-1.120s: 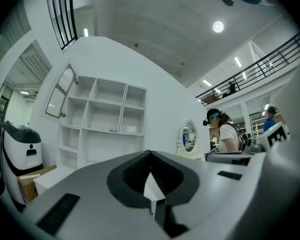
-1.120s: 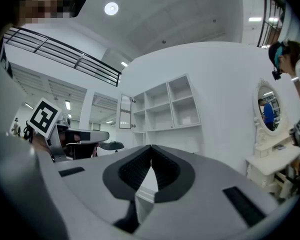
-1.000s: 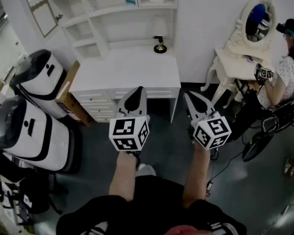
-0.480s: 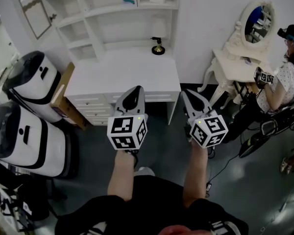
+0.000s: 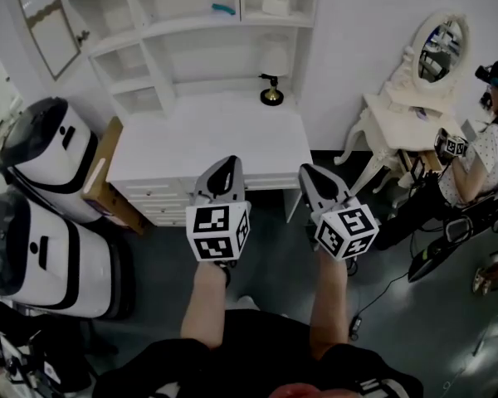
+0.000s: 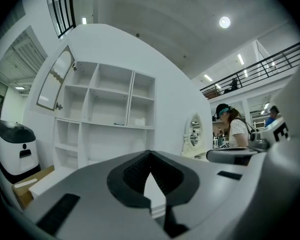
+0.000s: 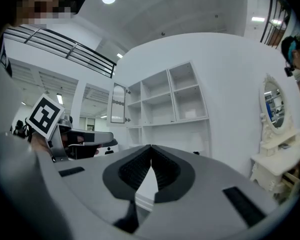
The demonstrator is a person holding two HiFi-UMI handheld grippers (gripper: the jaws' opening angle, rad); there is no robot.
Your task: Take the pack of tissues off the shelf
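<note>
The white pack of tissues (image 5: 275, 6) lies in the upper right compartment of the white shelf unit (image 5: 191, 23) above the desk (image 5: 212, 135). It also shows small in the left gripper view (image 6: 140, 121) and the right gripper view (image 7: 189, 113). My left gripper (image 5: 224, 166) hovers over the desk's front edge, shut, with nothing in it. To its right my right gripper (image 5: 307, 172) hangs just off the desk's front right corner, also shut and empty. Both are far below the tissues.
A small blue object (image 5: 222, 9) lies on the shelf left of the tissues. A black-and-brass lamp (image 5: 271, 96) stands at the desk's back. Two white-and-black machines (image 5: 46, 152) and a cardboard sheet (image 5: 100, 172) are at left. A vanity with oval mirror (image 5: 407, 110) and a seated person (image 5: 481, 160) are at right.
Both grippers have crept forward toward the desk, and the desk and shelf now sit nearer and more central in the head view. The jaws of both stay shut.
</note>
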